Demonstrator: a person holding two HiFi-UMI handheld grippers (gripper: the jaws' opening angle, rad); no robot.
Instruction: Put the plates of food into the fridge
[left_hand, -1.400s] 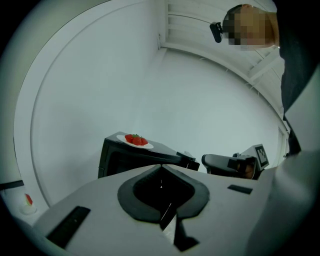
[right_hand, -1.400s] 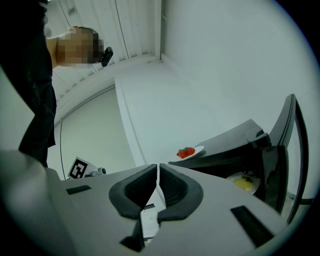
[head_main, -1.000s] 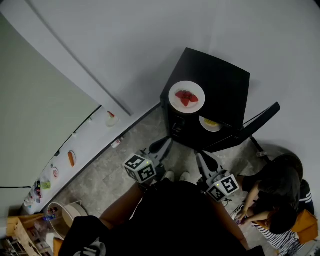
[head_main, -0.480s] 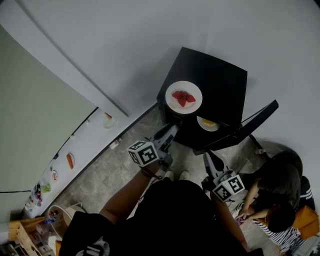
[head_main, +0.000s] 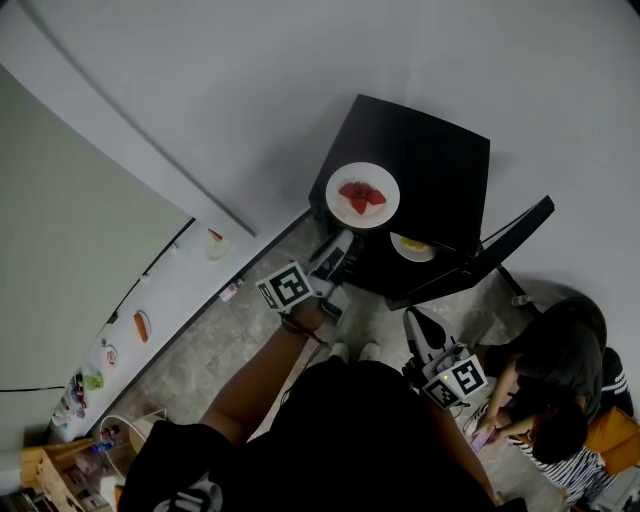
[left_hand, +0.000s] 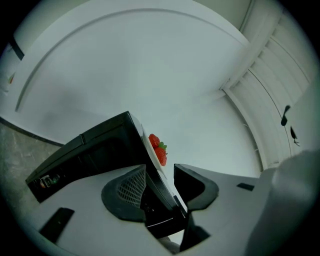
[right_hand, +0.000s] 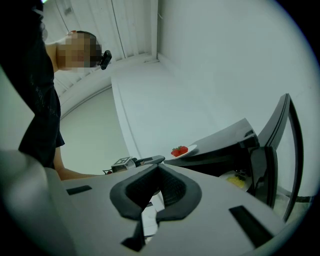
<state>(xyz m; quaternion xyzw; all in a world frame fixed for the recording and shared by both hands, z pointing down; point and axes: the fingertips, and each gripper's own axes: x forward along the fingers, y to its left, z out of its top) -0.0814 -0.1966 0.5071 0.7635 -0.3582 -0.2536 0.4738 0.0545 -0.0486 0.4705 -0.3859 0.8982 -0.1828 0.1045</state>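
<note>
fridge (head_main: 435, 165): small black one, and we're standing right in front of it. Its door (head_main: 505, 240) is swung wide open off the right side.

strawberry plate (head_main: 340, 212): white plate with a few strawberries (head_main: 360, 196) on it, sitting on top of the fridge toward the front-left corner. So it's not in the fridge yet.

second plate (head_main: 428, 254): another white plate with something yellow on it. It's inside the fridge, on a shelf just behind the open front. We can't tell what the food is.

left gripper (left_hand: 160, 170): right up at the fridge's top front-left corner, pointing level at it. Its jaws have just been opening and now stand spread apart. In the left gripper view, the fridge's top edge and the near rim of the strawberry plate run into the gap between them. The pads aren't clamped on either one, so we're not holding anything here.

right gripper (right_hand: 156, 167): in front of the fridge near the open door, well apart from both plates. Its jaws are pinched together with nothing in them.

person (head_main: 555, 365): someone else is sitting on the floor (head_main: 200, 350) to the right of the fridge, past the open door.
</note>
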